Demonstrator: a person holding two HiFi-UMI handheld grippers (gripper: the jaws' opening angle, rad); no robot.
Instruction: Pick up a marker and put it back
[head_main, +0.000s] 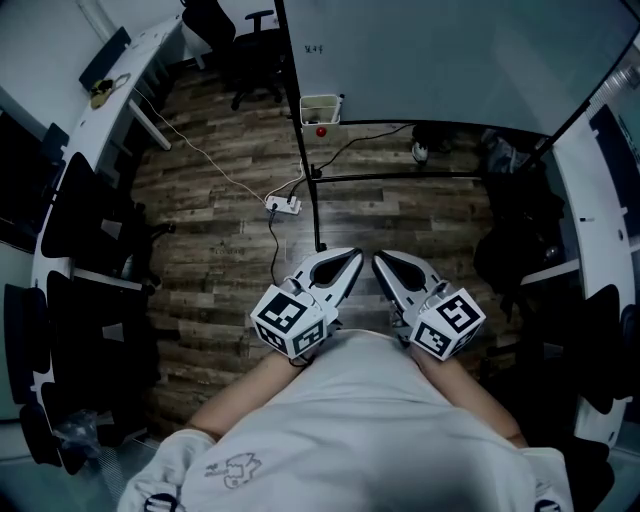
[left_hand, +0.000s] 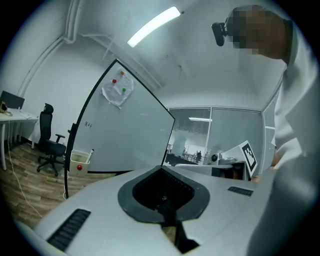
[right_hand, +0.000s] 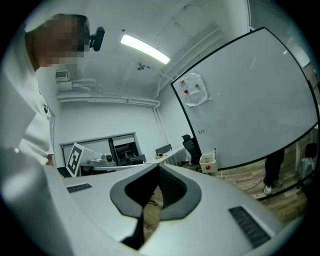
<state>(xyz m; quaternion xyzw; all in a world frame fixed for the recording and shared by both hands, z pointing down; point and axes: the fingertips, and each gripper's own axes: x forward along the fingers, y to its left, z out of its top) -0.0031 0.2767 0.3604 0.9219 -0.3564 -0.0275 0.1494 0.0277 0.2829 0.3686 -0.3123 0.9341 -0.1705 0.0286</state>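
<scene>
A white marker box (head_main: 320, 108) hangs at the lower left corner of the whiteboard (head_main: 450, 60), with a red magnet (head_main: 321, 130) on its front. A marker (left_hand: 91, 151) stands up out of the box (left_hand: 80, 160) in the left gripper view, and the same marker (right_hand: 215, 151) shows in the box (right_hand: 207, 162) in the right gripper view. My left gripper (head_main: 352, 258) and right gripper (head_main: 381, 259) are held side by side close to my body, well short of the board. Both are shut with nothing between the jaws.
Wood floor lies ahead, with a power strip (head_main: 283, 206) and trailing cables. The whiteboard stand's leg (head_main: 318, 215) runs toward me. Office chairs (head_main: 240, 50) stand at the back left, and desks (head_main: 120, 90) curve along both sides. Someone's shoe (head_main: 420, 152) shows behind the board.
</scene>
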